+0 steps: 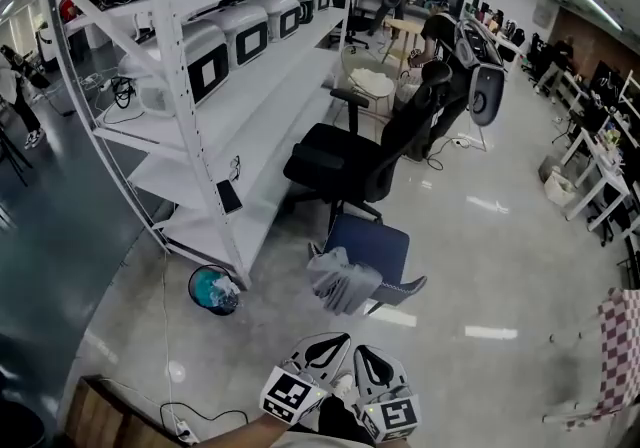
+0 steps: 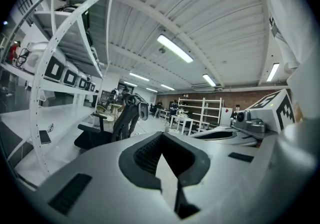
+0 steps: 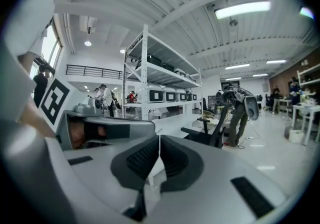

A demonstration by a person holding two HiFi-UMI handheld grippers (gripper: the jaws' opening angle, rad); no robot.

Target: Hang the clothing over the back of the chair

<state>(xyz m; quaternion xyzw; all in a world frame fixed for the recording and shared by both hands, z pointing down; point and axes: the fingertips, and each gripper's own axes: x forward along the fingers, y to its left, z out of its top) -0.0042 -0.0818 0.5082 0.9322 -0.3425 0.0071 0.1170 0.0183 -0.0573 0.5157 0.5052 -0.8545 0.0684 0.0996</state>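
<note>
Grippers shut and empty; clothing on the blue chair

**Head view.** Both tools are showing at the bottom edge, side by side and pointing away from the person. The left gripper (image 1: 338, 340) and the right gripper (image 1: 362, 352) are hovering above the floor (image 1: 480, 266), touching nothing. The grey clothing (image 1: 343, 282) is lying bunched over the near left edge of the blue chair (image 1: 378, 244), well ahead of both tools. Whether that edge is seat or back cannot be determined. A black office chair (image 1: 365, 156) is standing beyond it, beside a white shelving unit (image 1: 250, 106).

**Left gripper view.** The left gripper (image 2: 161, 135) is keeping its jaws fully together, with nothing between the pads. The black office chair (image 2: 116, 129) is showing past the jaw tips, to their left. The right gripper (image 2: 252, 124) is riding just alongside.

**Right gripper view.** The right gripper (image 3: 159, 138) is also holding its pads pressed against each other, gripping nothing. The black office chair (image 3: 216, 129) is standing ahead to the right, and the left gripper (image 3: 102, 129) is sitting close on the left.
</note>
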